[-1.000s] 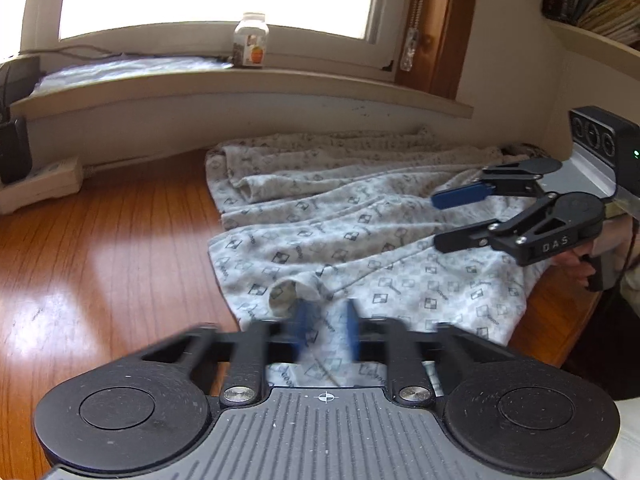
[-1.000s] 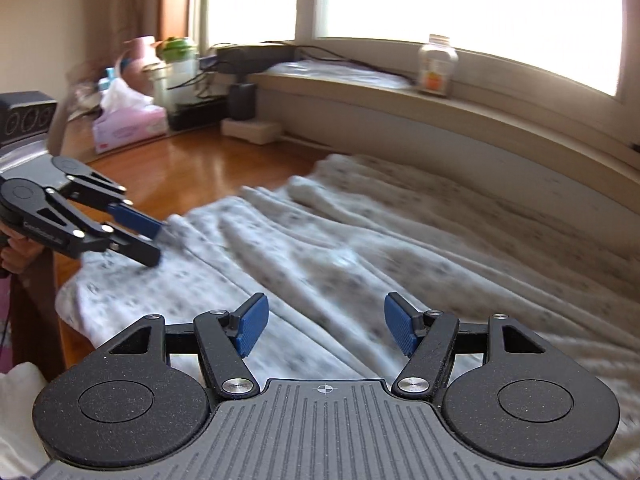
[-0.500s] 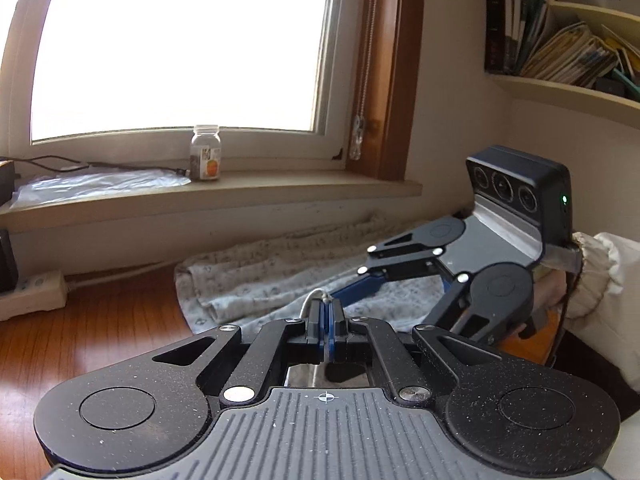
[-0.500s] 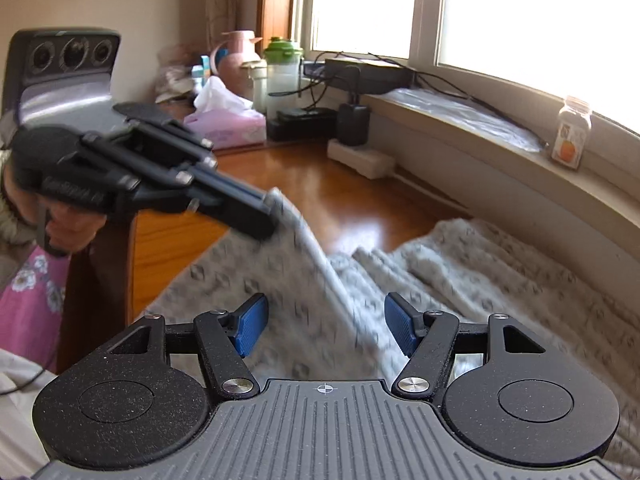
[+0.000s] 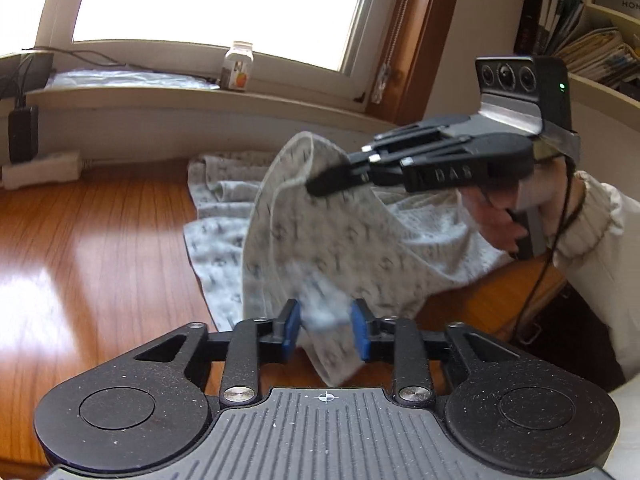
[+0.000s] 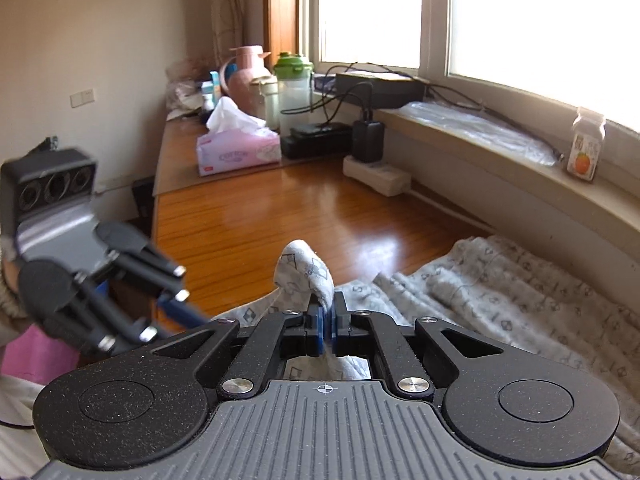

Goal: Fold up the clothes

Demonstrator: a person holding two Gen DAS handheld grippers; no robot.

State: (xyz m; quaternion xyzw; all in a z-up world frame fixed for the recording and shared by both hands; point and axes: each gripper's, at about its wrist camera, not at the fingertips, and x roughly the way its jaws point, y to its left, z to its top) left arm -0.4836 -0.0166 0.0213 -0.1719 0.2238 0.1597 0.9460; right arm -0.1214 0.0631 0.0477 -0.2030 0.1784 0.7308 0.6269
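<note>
On the wooden table (image 5: 100, 240) below the window sill, the patterned grey garment (image 5: 328, 240) lies mostly spread toward the sill, with one edge lifted off the surface. At the left of the scene, the left gripper (image 5: 325, 334) has just been opening: its blue pads (image 5: 291, 330) stand apart, and a hanging fold of the cloth passes between them without being pressed. To the right, the right gripper (image 6: 328, 322) has just closed, its pads squeezed together on a bunched tip of the fabric, which pokes up above the jaws; in the left wrist view this same gripper holds the raised edge high. The step in hand looks like a handover of the lifted edge. To do it well, the left one should draw clear of the loose fold before moving, so nothing snags, then take a fresh corner further along the same edge. The right should hold firm and level, keeping the cloth taut enough to carry over in one clean crease.
</note>
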